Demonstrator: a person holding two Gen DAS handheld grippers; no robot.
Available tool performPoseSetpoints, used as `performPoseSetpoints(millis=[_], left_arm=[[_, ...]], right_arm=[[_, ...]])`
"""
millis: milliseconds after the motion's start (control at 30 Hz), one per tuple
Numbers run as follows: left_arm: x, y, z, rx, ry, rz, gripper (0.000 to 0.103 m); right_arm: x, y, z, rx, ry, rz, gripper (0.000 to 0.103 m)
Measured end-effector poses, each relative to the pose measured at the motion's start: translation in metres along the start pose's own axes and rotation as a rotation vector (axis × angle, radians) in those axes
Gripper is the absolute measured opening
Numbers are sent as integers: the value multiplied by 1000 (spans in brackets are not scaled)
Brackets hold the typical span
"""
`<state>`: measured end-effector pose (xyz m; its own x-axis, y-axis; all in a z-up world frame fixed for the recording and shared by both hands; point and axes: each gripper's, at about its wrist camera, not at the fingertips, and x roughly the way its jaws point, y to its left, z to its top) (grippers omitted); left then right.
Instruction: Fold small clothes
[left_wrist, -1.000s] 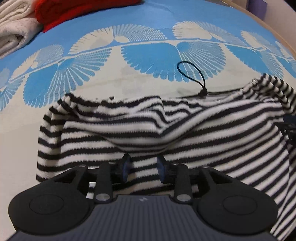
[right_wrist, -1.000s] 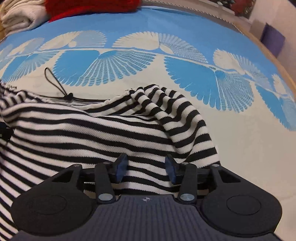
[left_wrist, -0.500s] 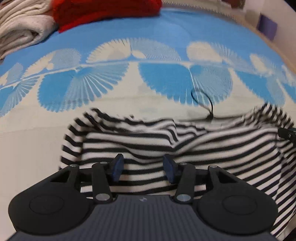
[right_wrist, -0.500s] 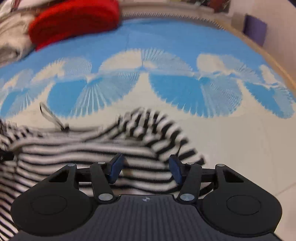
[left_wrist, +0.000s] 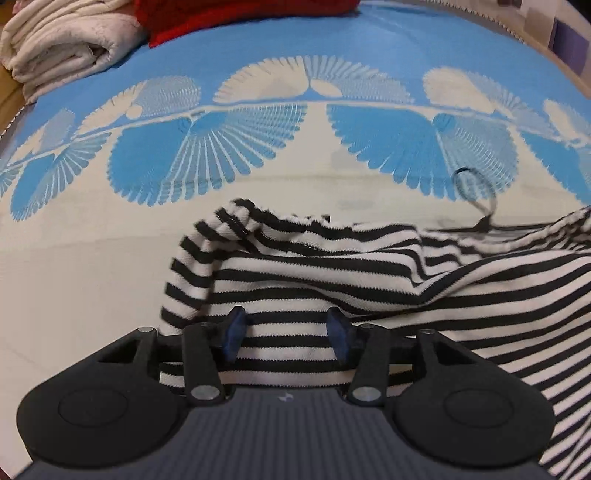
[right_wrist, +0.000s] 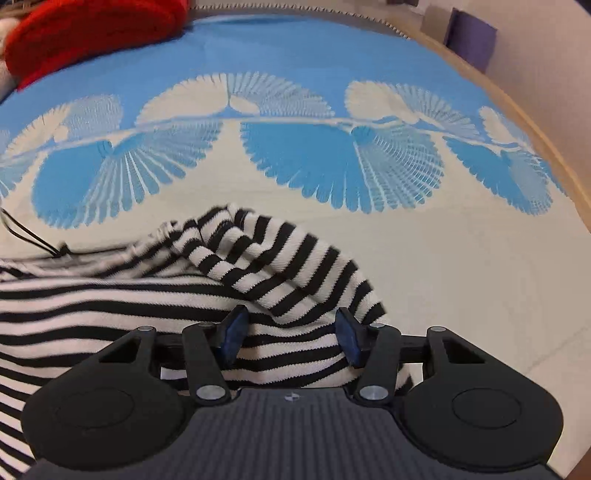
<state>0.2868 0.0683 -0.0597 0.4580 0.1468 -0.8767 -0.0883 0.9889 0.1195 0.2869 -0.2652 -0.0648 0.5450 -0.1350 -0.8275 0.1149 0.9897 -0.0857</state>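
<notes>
Left wrist view. The left gripper (left_wrist: 284, 334) sits at lower centre, its blue-padded fingers (left_wrist: 233, 328) spread apart with nothing pinched between them. The striped garment (left_wrist: 369, 291) fills the lower centre and lower right of the frame, lying on the blue-and-cream patterned cloth (left_wrist: 92, 266); its near hem passes under the finger gap, and a rolled corner stands up just left of centre. A black cord loop (left_wrist: 474, 192) lies at the garment's far edge, at right. A folded cream blanket (left_wrist: 62, 44) and a red garment (left_wrist: 240, 14) occupy the upper left, well apart from the work.

Right wrist view. The right gripper (right_wrist: 290, 334) is likewise released, fingers (right_wrist: 347, 338) parted over the striped garment (right_wrist: 110, 306), which here covers the lower left. A bunched fold (right_wrist: 273, 254) rises at centre, just beyond the fingertips. The red garment (right_wrist: 88, 33) shows at upper left, and the patterned cloth (right_wrist: 461, 277) lies bare at right.

Step in hand (judged): taking hold of the near hem at two matching points in order to fold it away across the garment. To do this well, each gripper should probably close on all the layers at the hem, not the top ply alone; the two grips should sit level along one stripe so the fold line runs straight; and the bunched fold and rolled corner should be drawn flat first, lest they be trapped inside.
</notes>
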Motion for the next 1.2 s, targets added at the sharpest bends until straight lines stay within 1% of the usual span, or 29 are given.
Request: performPoseSetpoints(millis=[133,267,333,367,400,467,567,667,733,833,933,1033,1200], left_arm=[[-26,11,-6,0,-66,-5,53],[-59,24,-20,22,-160,13,53],[-81,30,-31,45,-214,15,53],[-90,33,-34,40,-224,5,53],[-102,39,-39,21,-230,-5,53],[-128,45,-50,-18,-257,4,53],[-164,40,-78,-41,-306,-6,53],[-190,22,-118,-64,-332,-59,53],[-197,1,-150,-55,-327,-86,53],[-192,-25,-178,-11,-289,-111,53],[-186,-38,-193,10,-268,-122,53],[-184,-38,-199,29,-289,-108,53],[-176,-19,-201,-45,-255,-85,53]], right_arm=[[-45,-8,-5,-22,-118,-1,54],[-102,-19,-21,-59,-272,20,55],[-126,-29,-31,-47,-311,45,56],[-138,-34,-37,-32,-326,61,56],[-149,-39,-44,-17,-342,77,56],[-167,-47,-57,1,-367,106,58],[-185,-56,-80,7,-376,135,59],[-193,-60,-102,4,-373,143,59],[-199,-62,-115,12,-374,149,59],[-200,-68,-137,34,-365,150,61],[-199,-71,-147,81,-332,152,61],[-201,-70,-154,68,-337,144,61],[-201,-70,-157,67,-334,145,61]])
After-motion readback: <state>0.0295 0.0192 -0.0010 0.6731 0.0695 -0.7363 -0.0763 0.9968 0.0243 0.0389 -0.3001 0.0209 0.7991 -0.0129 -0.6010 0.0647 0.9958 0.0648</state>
